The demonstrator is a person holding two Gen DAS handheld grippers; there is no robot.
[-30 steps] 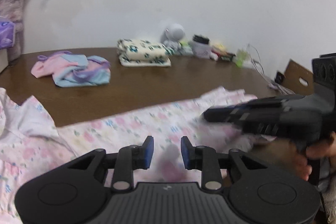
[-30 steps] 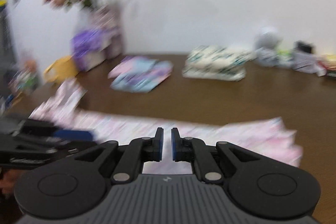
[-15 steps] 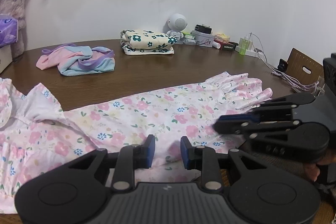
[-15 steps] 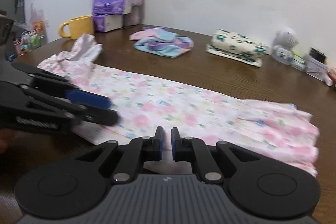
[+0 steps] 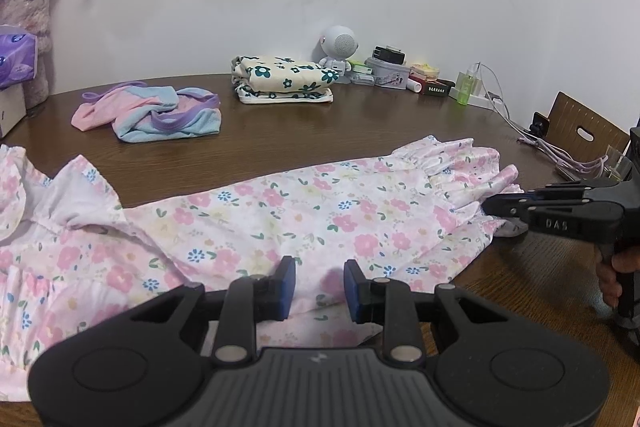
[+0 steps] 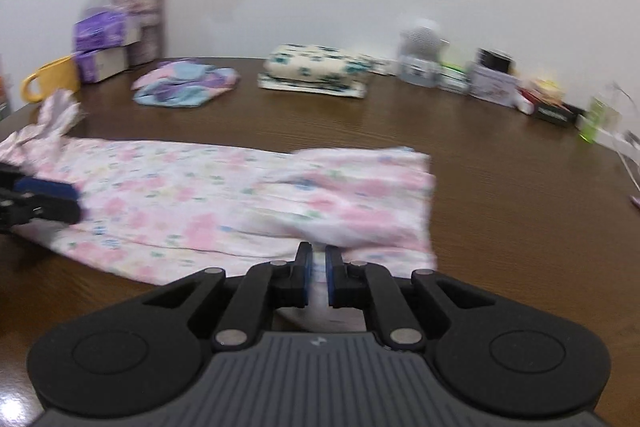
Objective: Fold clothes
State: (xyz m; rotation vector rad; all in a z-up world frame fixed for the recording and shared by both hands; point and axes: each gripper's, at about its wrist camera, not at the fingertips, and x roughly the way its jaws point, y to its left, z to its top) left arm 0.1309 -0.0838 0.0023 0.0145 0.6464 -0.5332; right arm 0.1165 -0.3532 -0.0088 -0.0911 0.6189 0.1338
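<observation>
Pink floral dress (image 5: 304, 211) spread along the near edge of the brown table (image 5: 320, 131).
Right gripper (image 6: 316, 267) clamped on its ruffled hem; left gripper (image 5: 320, 283) parted, gripping nothing.

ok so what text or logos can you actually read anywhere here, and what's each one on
"DAS": raised letters on the side of the right gripper, seen from the left wrist view.
Small logo mark, not letters, on the left gripper body.
Print on the tin and small boxes by the wall: too small to read.
</observation>
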